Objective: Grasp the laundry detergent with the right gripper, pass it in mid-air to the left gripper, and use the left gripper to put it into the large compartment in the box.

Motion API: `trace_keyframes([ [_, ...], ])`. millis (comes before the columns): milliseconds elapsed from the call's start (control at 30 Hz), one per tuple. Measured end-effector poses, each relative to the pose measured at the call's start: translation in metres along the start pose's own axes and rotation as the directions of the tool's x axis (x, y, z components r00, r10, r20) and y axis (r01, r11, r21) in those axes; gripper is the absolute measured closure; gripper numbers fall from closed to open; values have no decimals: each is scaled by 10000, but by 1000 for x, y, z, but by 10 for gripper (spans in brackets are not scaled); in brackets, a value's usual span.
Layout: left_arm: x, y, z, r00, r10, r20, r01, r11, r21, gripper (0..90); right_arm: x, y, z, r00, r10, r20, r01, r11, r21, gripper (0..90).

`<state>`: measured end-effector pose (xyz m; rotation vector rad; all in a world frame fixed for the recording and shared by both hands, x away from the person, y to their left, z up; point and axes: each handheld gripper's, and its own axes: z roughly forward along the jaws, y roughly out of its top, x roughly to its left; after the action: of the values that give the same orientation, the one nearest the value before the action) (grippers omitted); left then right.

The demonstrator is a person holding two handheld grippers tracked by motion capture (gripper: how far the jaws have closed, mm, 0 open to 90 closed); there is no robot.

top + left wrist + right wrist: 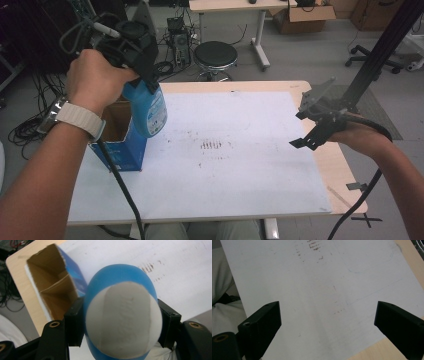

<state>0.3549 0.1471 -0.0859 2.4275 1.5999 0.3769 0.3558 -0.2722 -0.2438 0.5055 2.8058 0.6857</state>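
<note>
- Blue bottle (149, 107) clamped in left gripper (142, 82), upper left of frame, hanging w/ base over open blue box (121, 145).
- Right gripper (327, 317) jaws wide apart, nothing btwn, over white worktop (240, 165).

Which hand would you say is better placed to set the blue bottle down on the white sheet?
Probably the left: the left gripper already clamps the blue bottle above the open box, while the right gripper is open, empty.
</note>
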Motion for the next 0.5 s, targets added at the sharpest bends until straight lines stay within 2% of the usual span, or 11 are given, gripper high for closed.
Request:
trace_keyframes([
  [33,0,0,0,10000,0,0,0,10000,0,380,0,0,0,10000,0,0,0,10000,0,68],
  [67,8,0,-3,9992,-382,-103,382,9993,5,381,-1,0,-1,10000,5,12,-5,10000,29,68],
  [100,8,0,-3,9992,-382,-103,382,9993,5,380,-1,0,-1,10000,5,12,-5,10000,29,68],
  [133,16,-1,-5,9971,-736,-207,736,9973,-25,381,-1,0,-2,10000,5,33,-6,10000,60,68],
  [200,20,-1,-6,9956,-901,-254,901,9959,-33,381,-1,-1,-2,10000,6,46,-6,9999,103,68],
  [233,27,-2,-8,9915,-1255,-336,1253,9921,-102,381,-2,-1,-3,10000,-30,50,30,9999,143,68],
  [333,40,-5,-11,9835,-1752,-445,1744,9845,-207,381,-4,-3,-2,10000,-23,57,22,9998,193,69],
  [367,40,-5,-11,9835,-1752,-445,1744,9845,-207,381,-4,-3,-2,10000,-23,57,22,9998,193,69],
  [400,47,-7,-11,9790,-1971,-514,1959,9802,-289,381,-4,-4,-2,10000,-4,69,2,9997,253,69],
  [433,47,-7,-11,9790,-1971,-514,1959,9802,-289,381,-4,-4,-2,10000,-4,69,2,9997,253,69],
  [500,59,-11,-12,9681,-2410,-686,2386,9703,-407,381,-5,-4,-1,10000,-13,57,11,9995,319,69],
])
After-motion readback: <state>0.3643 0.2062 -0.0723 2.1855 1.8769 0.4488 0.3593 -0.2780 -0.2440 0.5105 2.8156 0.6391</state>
